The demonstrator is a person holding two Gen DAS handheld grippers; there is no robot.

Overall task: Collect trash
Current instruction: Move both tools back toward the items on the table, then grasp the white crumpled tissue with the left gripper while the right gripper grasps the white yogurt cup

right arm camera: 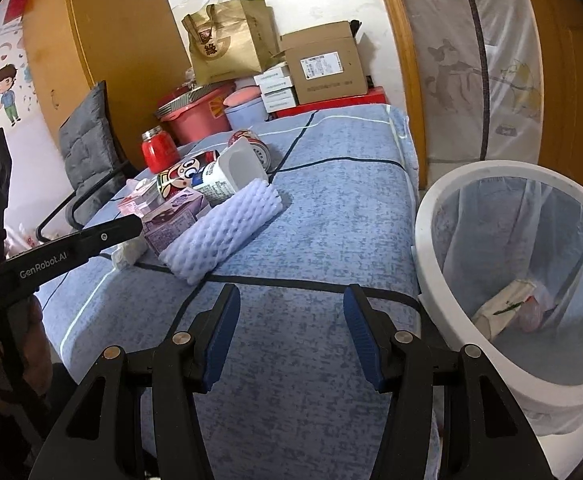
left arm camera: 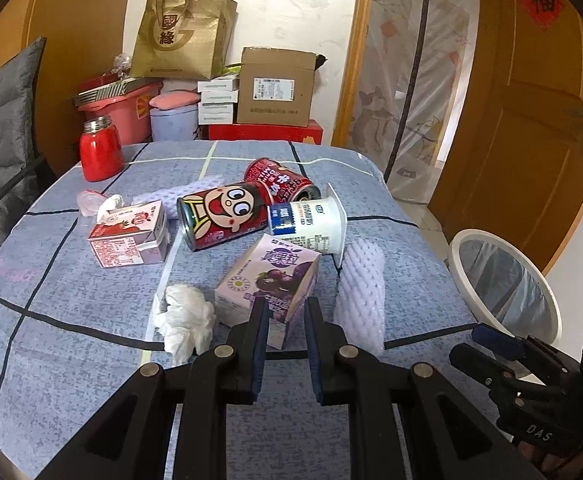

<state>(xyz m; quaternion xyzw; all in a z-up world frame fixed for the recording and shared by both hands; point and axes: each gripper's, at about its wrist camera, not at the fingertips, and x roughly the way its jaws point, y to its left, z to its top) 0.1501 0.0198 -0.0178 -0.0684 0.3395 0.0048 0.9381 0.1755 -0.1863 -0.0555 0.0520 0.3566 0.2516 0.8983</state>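
Note:
A purple grape-drink carton lies on the blue checked cloth. My left gripper is right at its near corner, jaws a narrow gap apart; whether the pads touch it is unclear. Around it lie a crumpled tissue, a white foam net, a yogurt cup, two red cans and a pink strawberry carton. My right gripper hangs open over bare cloth, holding nothing, beside the white lined bin.
The bin holds a carton and other scraps. A red flask stands at the table's far left. Boxes, a paper bag and tubs are stacked beyond the table. A grey cushioned chair is at the left, a wooden door at the right.

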